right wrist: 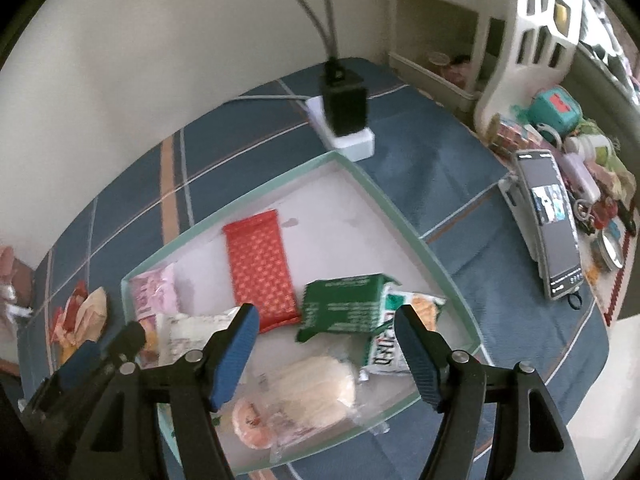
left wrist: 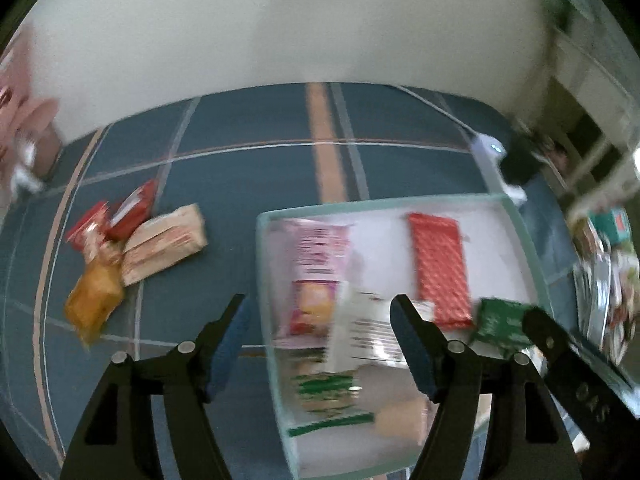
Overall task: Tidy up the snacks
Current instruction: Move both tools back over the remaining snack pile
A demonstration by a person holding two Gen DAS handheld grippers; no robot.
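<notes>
Left of the tray, well apart from it on the blue-checked bench, lies a loose heap of snacks: red packets, an orange packet and a beige pack. These look like what is left to gather. To do it well, I would take the beige pack from above, across its short width, and lift it clear before carrying it over the tray rim.

Inside the tray lie a pink packet, a red patterned packet, a green packet and a clear bag of pale biscuits.

The left hand-held gripper hovers over the tray's left wall, fingers spread and empty, pointing forward and down. The right hand-held gripper hangs above the tray's near half, likewise released, holding nothing.
</notes>
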